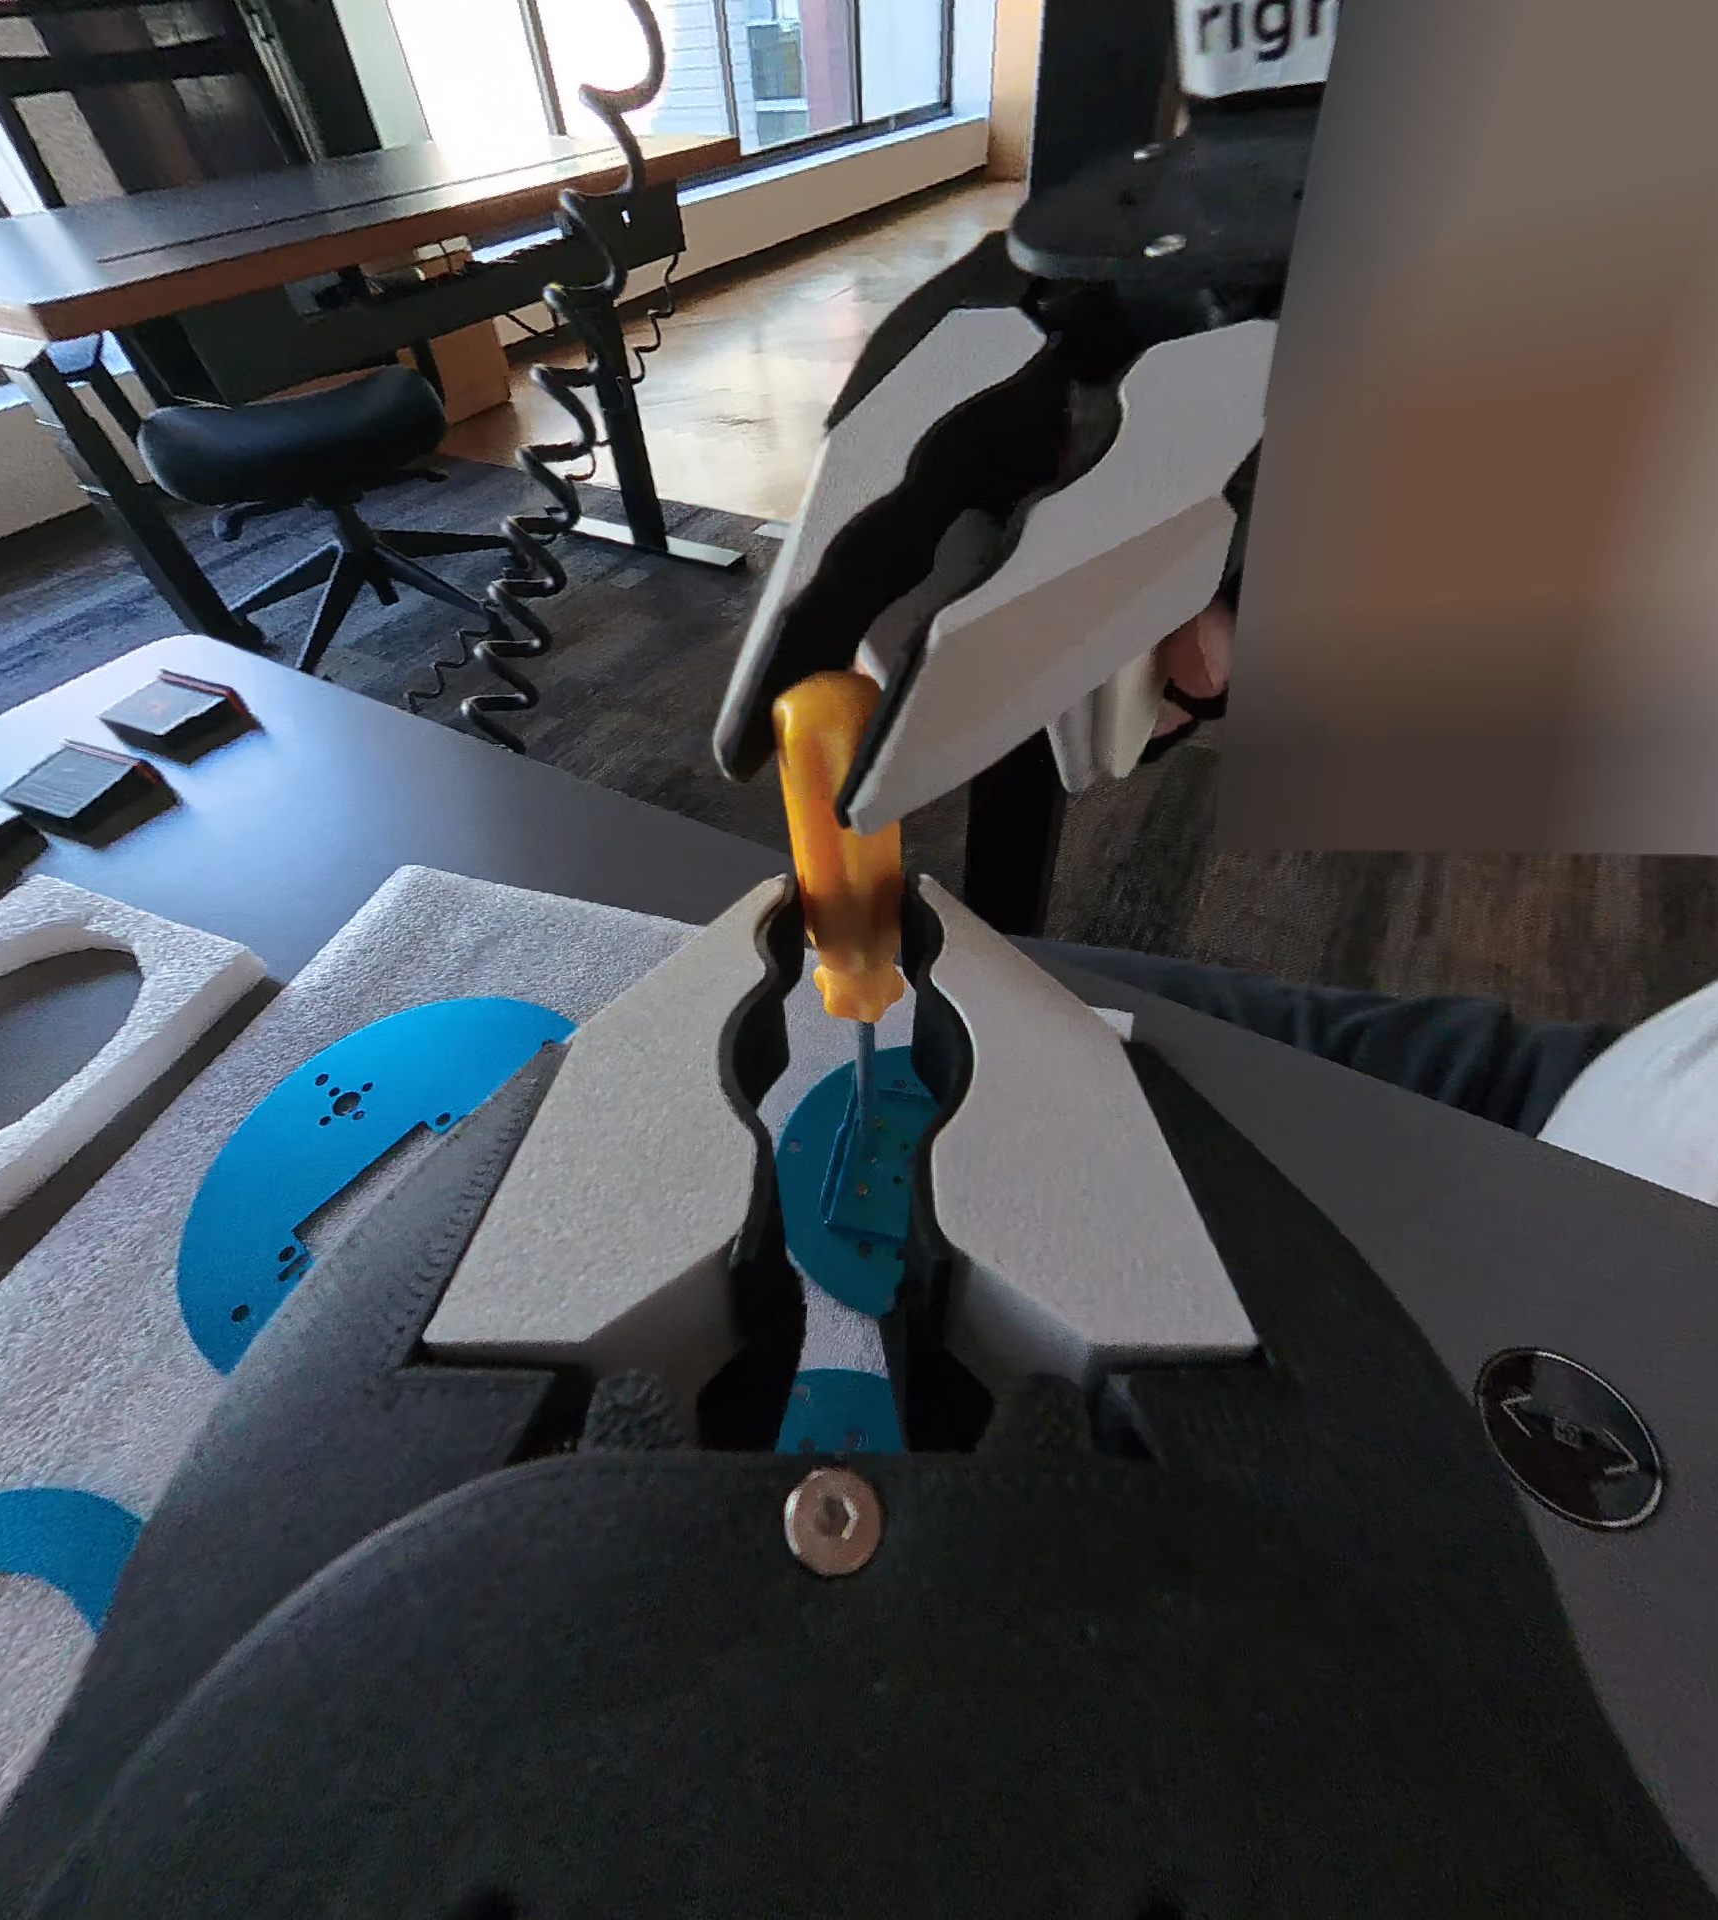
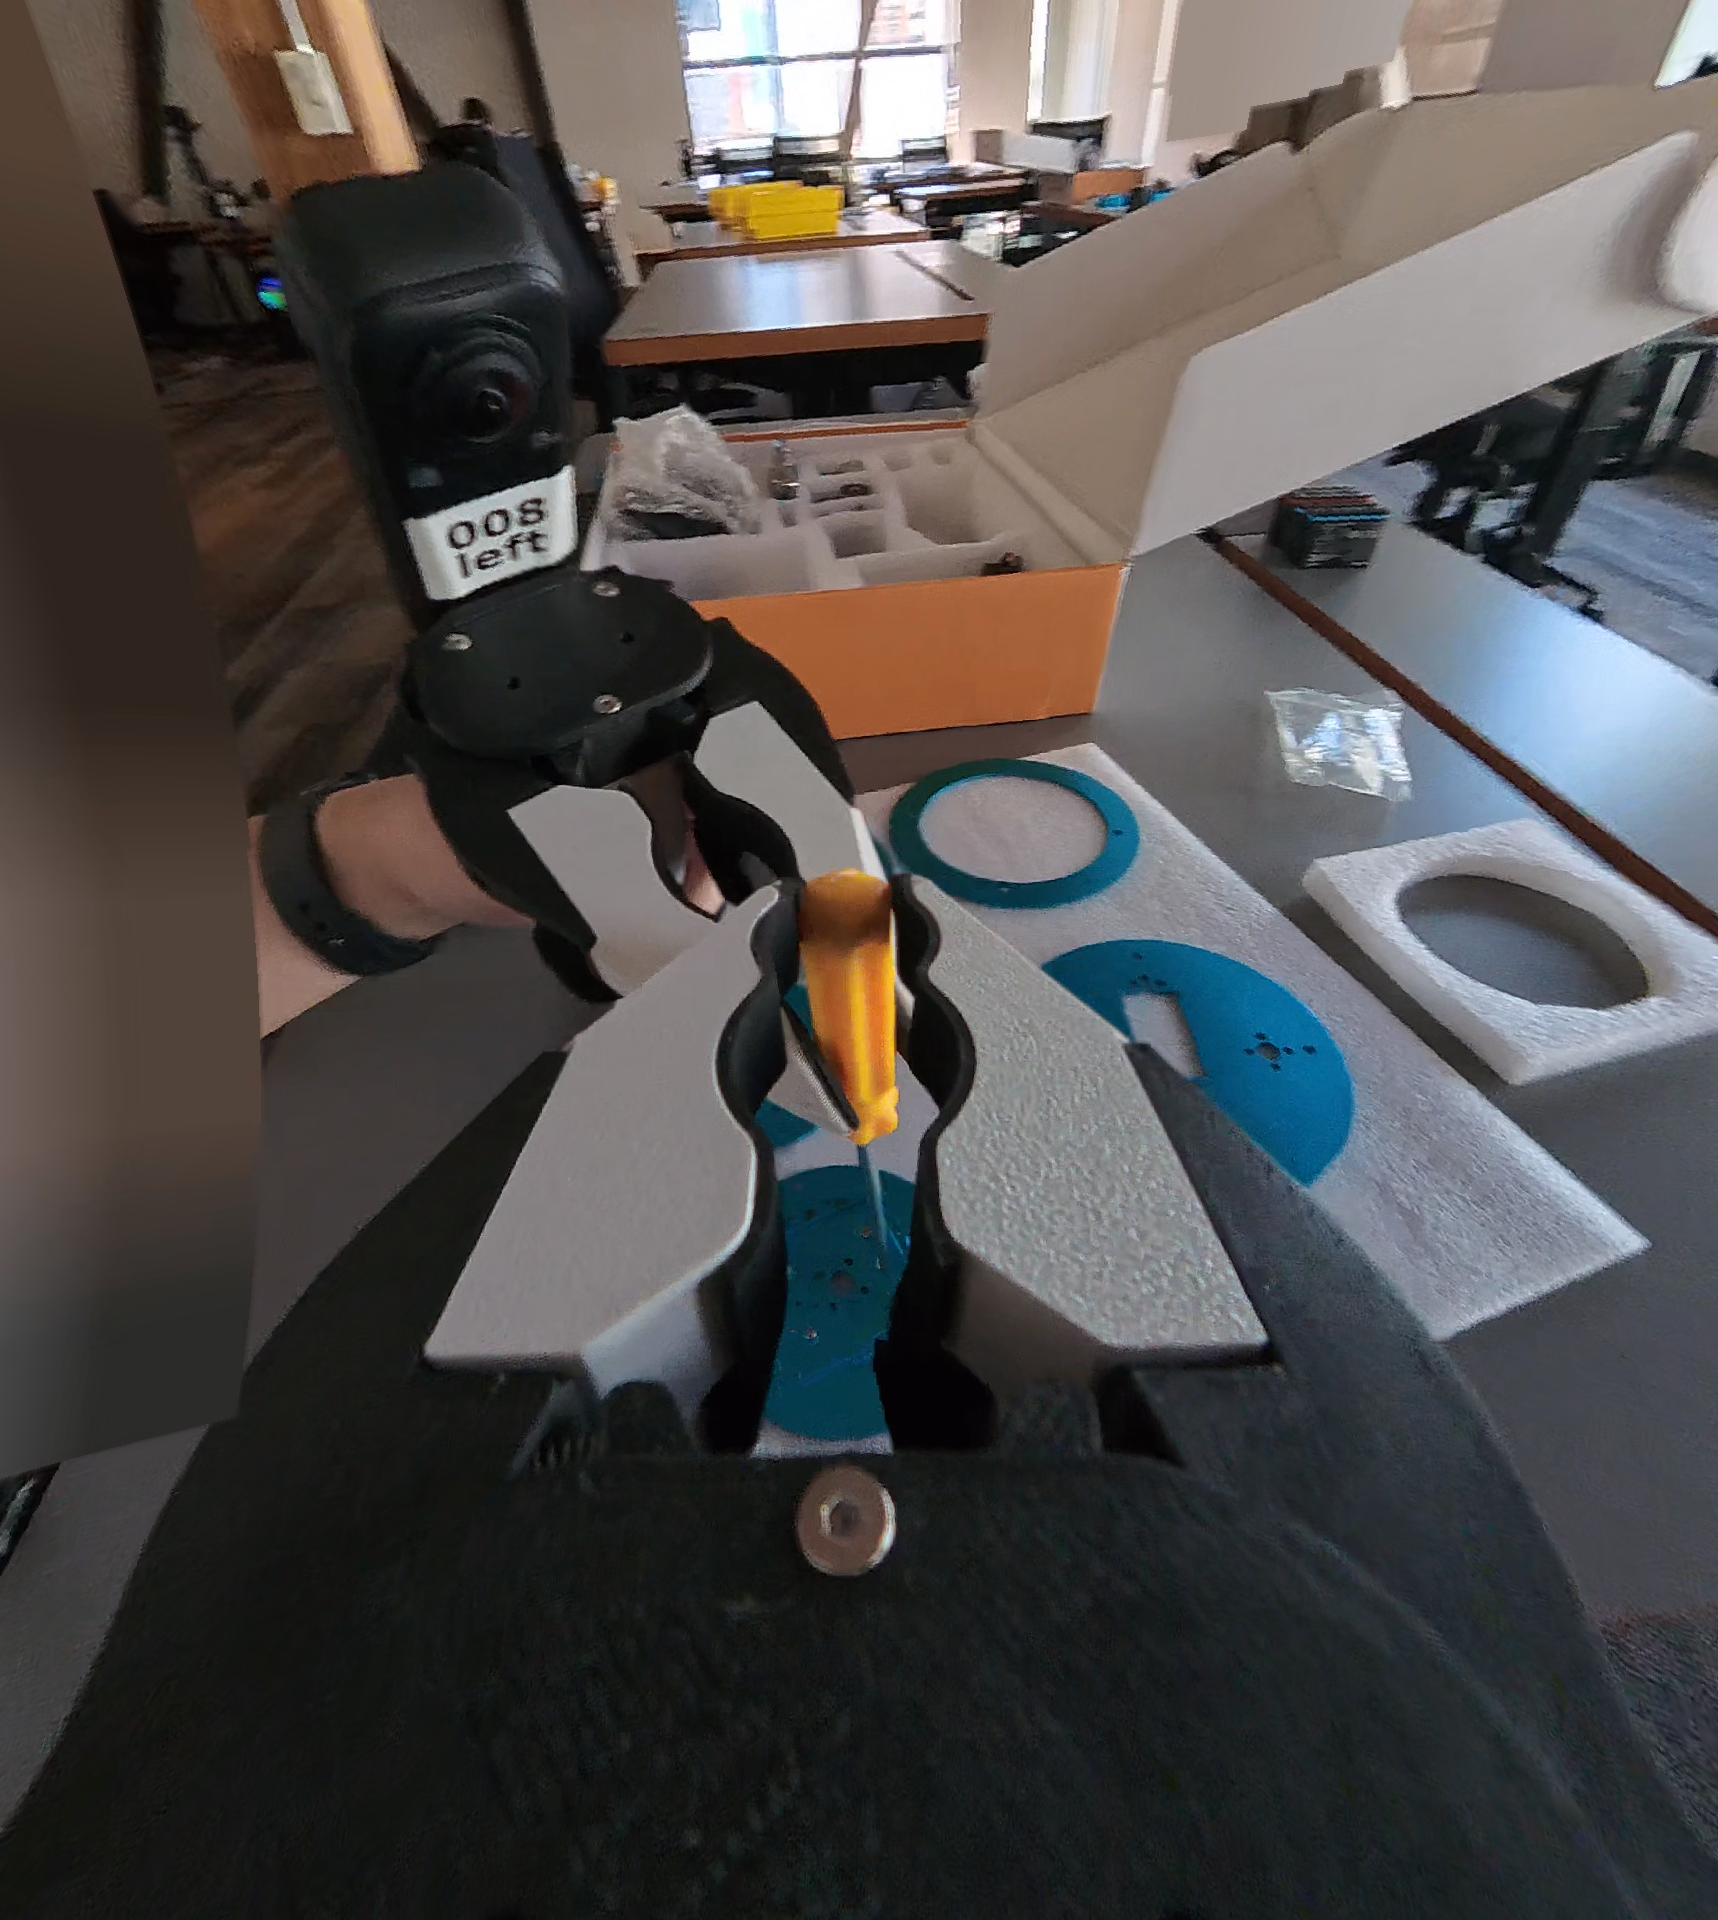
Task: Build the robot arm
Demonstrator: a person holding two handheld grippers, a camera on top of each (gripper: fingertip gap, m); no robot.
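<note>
An orange-handled screwdriver stands nearly upright, and both grippers are shut on its handle. My right gripper comes down from above and pinches the top of the handle. My left gripper pinches the handle lower down, near the shaft. The metal shaft points down onto a small blue bracket on a round blue plate. In the right wrist view the handle sits between my right gripper's tips, and one of the left gripper's fingers shows beside it.
The parts lie on a white foam sheet on a dark table, with a blue half-disc and a blue ring. A foam frame with an oval hole, a plastic bag and an open orange box stand farther off. Tip to tip, the grippers are about 4 cm apart.
</note>
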